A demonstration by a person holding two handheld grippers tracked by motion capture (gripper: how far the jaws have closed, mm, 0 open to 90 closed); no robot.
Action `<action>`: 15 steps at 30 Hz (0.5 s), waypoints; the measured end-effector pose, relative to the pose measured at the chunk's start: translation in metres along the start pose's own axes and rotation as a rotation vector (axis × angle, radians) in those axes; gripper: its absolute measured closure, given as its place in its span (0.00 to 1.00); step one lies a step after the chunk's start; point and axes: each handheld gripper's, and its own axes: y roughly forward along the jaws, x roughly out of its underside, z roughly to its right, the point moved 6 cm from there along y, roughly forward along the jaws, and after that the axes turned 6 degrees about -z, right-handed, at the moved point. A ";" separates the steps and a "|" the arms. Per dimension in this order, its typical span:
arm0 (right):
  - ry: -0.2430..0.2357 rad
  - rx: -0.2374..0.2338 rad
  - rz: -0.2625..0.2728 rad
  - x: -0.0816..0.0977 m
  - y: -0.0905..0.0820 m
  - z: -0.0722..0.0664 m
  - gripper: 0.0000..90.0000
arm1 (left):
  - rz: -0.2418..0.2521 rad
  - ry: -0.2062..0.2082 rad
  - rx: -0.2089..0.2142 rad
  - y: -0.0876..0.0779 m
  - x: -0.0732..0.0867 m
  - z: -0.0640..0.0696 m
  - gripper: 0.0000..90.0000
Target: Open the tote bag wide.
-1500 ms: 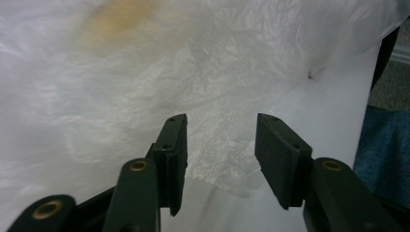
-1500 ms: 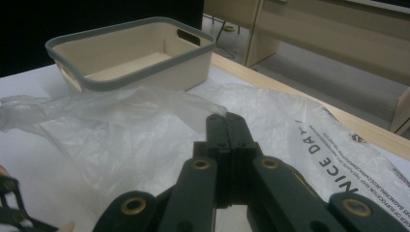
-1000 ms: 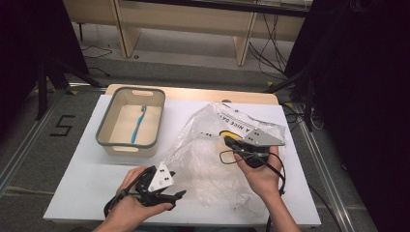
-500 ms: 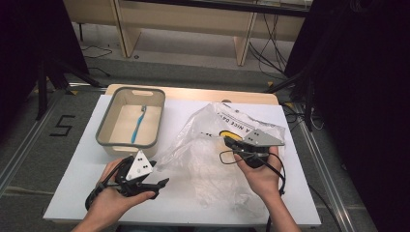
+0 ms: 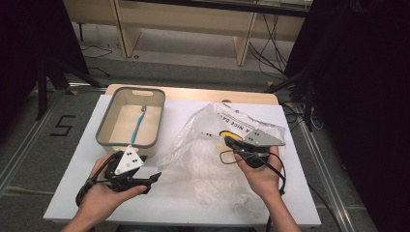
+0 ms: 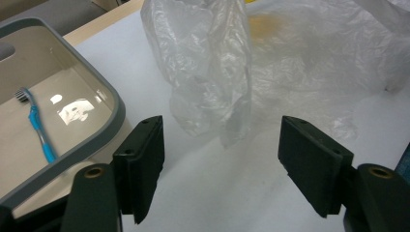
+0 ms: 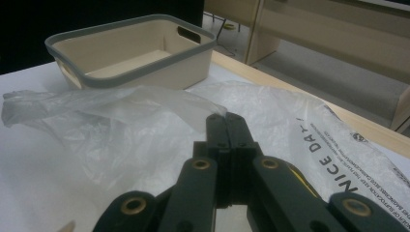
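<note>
Since the earlier frames, the left gripper (image 5: 153, 177) has slid from the lower middle of the high view toward the lower left, away from the clear plastic bag (image 5: 212, 159), and its jaws have just been opening with nothing between them. It now sits at the lower left of the high view, just below the near edge of the beige basket (image 5: 104, 130), its jaws pointing right toward the bag's nearest crumpled corner, close to it but apart. In the left gripper view the two black pads (image 6: 145, 164) stand wide apart over bare white table (image 6: 232, 193), and the bag (image 6: 208, 72) hangs in folds just beyond them, in the upper middle of that frame. A blue toothbrush (image 5: 138, 124) lies inside the basket.

Right of centre in the high view, the right gripper (image 5: 227, 140) has stayed put, resting on the bag, which spreads across the middle and right of the white table (image 5: 72, 193). In the right gripper view its jaws are pressed fully together at the lower middle of the frame, clamped on a thin fold of the bag's plastic (image 7: 145, 125). Black lettering on the bag runs along the right of that frame.
</note>
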 end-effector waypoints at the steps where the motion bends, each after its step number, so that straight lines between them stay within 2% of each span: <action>1: 0.000 0.000 0.000 0.000 0.000 0.000 1.00 | 0.001 -0.005 -0.003 0.000 0.001 -0.001 0.36; 15: -0.001 -0.001 0.000 0.000 0.000 -0.001 1.00 | -0.016 -0.029 -0.020 -0.004 0.012 -0.009 0.34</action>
